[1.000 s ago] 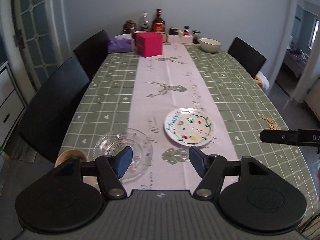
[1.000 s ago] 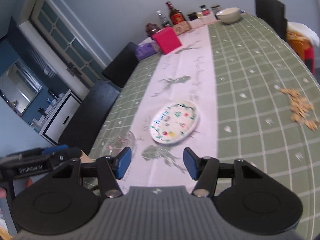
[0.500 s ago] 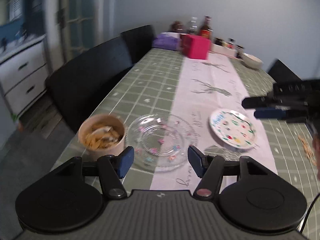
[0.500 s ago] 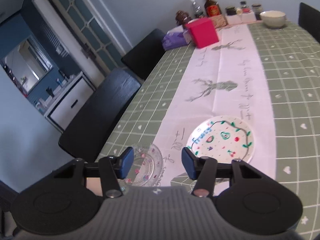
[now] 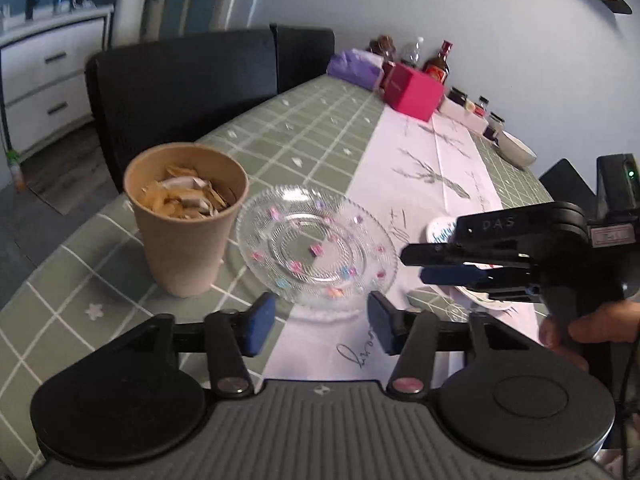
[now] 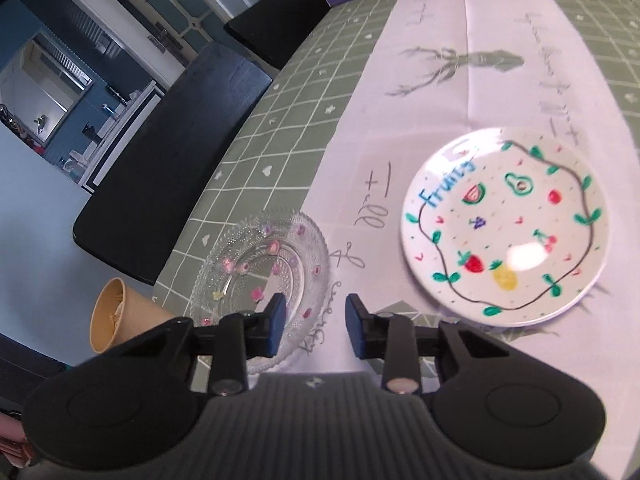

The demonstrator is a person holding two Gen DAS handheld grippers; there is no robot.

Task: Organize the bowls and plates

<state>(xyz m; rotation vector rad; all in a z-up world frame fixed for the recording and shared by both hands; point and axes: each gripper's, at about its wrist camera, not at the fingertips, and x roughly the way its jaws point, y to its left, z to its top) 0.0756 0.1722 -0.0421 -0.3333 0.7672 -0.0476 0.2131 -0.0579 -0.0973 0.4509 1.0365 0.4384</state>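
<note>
The desk point(image 5: 312, 136) carried everything — my glass plate point(image 5: 316, 250) beside a paper cup point(image 5: 184, 216), the painted fruit plate point(image 6: 506, 226) on the pale runner. My left gripper point(image 5: 318, 322) and right gripper point(image 6: 314, 322) had jaws just closing, still spread — nothing between them.

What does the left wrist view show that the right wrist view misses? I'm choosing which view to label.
Only the left wrist view: the right gripper from the side above the painted plate, the scraps inside the paper cup, bottles at the far end.
Only the right wrist view: the whole painted plate with its fruit drawings.
Both: the glass plate, pink box, black chairs.
</note>
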